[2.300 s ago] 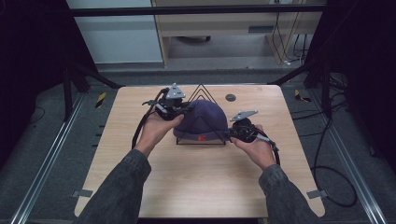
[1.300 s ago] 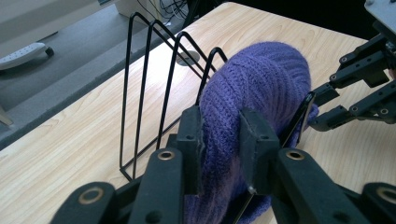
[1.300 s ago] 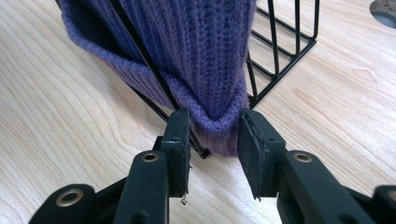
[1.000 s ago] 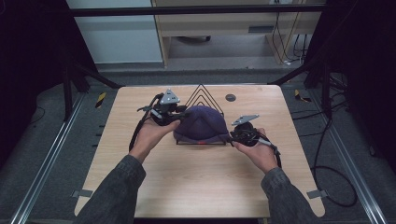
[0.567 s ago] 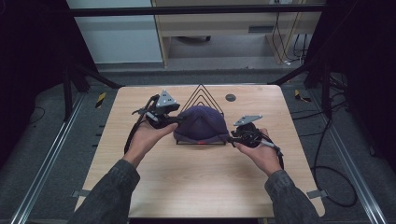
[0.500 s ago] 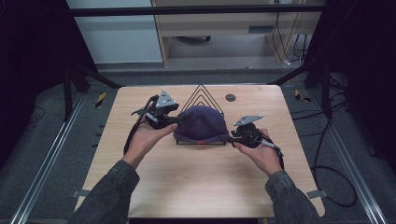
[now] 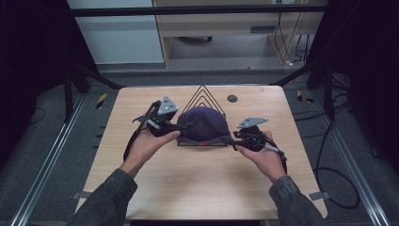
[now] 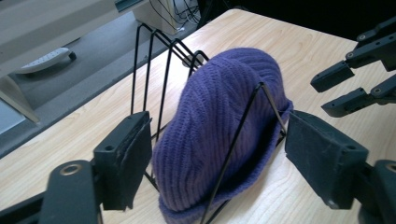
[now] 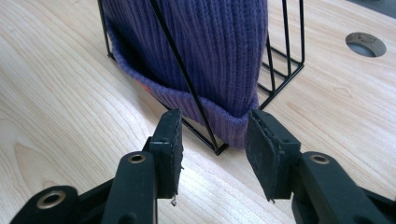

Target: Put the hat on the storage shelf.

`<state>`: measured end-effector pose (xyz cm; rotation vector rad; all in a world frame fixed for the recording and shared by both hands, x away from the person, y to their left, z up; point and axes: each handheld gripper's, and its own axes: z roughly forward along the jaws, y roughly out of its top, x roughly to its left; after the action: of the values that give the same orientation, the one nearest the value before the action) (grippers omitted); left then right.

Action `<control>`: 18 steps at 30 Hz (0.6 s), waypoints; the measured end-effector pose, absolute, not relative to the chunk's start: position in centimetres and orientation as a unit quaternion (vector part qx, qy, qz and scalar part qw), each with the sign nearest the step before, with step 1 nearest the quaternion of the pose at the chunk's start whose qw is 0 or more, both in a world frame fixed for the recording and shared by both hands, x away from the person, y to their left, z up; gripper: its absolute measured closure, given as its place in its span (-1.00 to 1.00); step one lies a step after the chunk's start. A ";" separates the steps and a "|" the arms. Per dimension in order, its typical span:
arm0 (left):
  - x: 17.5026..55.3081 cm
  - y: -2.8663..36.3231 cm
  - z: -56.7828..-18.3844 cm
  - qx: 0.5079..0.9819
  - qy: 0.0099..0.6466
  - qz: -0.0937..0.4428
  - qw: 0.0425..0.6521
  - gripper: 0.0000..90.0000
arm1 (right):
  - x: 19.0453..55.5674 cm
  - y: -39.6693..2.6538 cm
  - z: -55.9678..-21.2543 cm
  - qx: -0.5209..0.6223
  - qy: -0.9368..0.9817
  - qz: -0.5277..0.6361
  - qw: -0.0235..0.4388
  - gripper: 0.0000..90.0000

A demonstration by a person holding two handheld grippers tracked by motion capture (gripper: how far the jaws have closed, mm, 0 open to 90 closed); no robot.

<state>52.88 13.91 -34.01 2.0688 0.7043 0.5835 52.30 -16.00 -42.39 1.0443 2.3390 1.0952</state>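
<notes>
Purple ribbed knit beanie (image 7: 203, 123) left draped on black wire rack (image 7: 203, 94); left claw (image 8: 219, 154) and right claw (image 9: 212, 144) just spread, hat released, placement judged done.

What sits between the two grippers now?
The purple beanie, slotted into the black wire rack, sits between left gripper and right gripper, seen from the high view.

Your hat (image 7: 203, 123) sits on the wire rack (image 7: 203, 94) in the middle of the table (image 7: 188, 188). Your left gripper (image 7: 175, 128) is just left of the hat, your right gripper (image 7: 234, 137) just right. A small round hole (image 7: 232, 98) lies behind, toward the right.
</notes>
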 end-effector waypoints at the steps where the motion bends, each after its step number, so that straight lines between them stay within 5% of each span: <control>1: 52.8 13.9 -34.0 0.828 0.282 0.233 0.426 -0.53 | 52.2 -16.0 -42.3 0.368 0.826 0.389 0.178 0.24; 18: 50.9 13.7 -34.2 0.829 0.296 0.224 0.419 -0.69 | 50.2 -16.3 -39.3 0.373 0.799 0.425 0.205 -0.40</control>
<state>50.88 13.68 -34.17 2.0780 0.7420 0.5608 50.17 -16.31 -39.29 1.0392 2.2279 1.1839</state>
